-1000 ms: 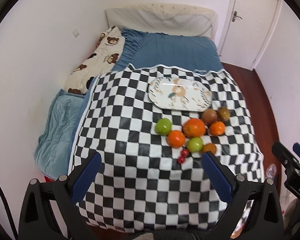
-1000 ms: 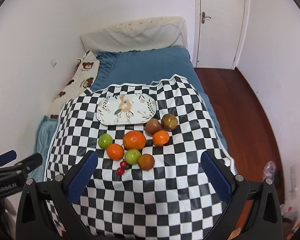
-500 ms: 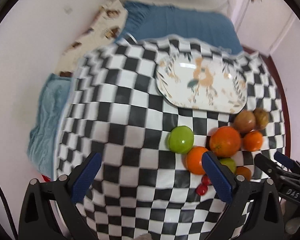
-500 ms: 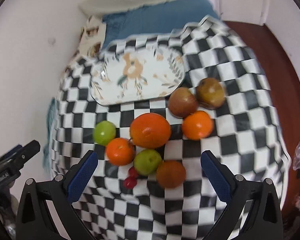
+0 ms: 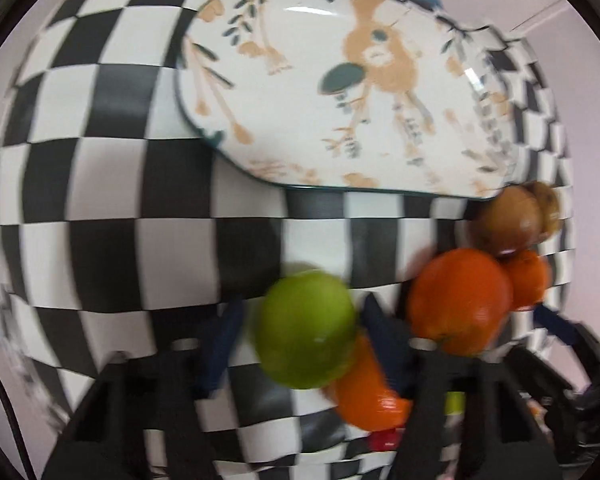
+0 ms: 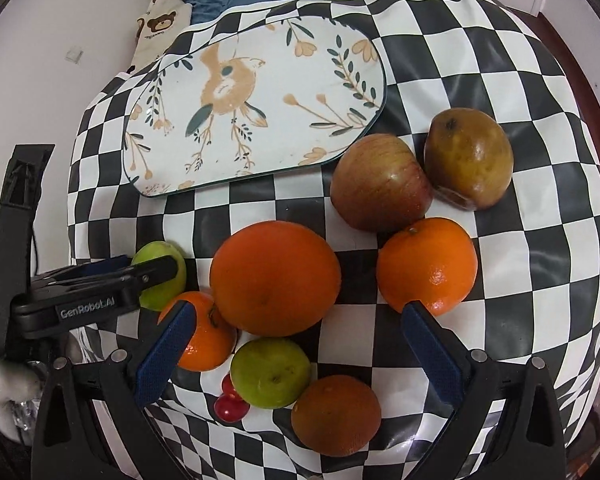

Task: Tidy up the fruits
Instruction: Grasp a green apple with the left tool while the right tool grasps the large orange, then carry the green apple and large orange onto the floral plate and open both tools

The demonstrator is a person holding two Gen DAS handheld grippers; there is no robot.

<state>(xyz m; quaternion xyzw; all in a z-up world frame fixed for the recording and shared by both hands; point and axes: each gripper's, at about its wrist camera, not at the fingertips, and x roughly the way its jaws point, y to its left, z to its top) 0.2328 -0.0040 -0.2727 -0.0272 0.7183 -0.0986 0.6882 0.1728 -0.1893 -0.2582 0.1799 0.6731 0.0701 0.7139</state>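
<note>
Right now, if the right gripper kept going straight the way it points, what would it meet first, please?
Most likely the large orange: it sits dead ahead between the open blue fingers of the right gripper, though the green fruit lies lower and nearer, so depth is uncertain.

I've got the fruits clustered on the checkered cloth below the floral plate [image 6: 256, 100]: a big orange [image 6: 275, 278] in the middle, a green apple [image 5: 306, 330] left, a red apple [image 6: 381, 182] touching a brownish mango [image 6: 469, 158], cherries [image 6: 231, 400] low.
</note>
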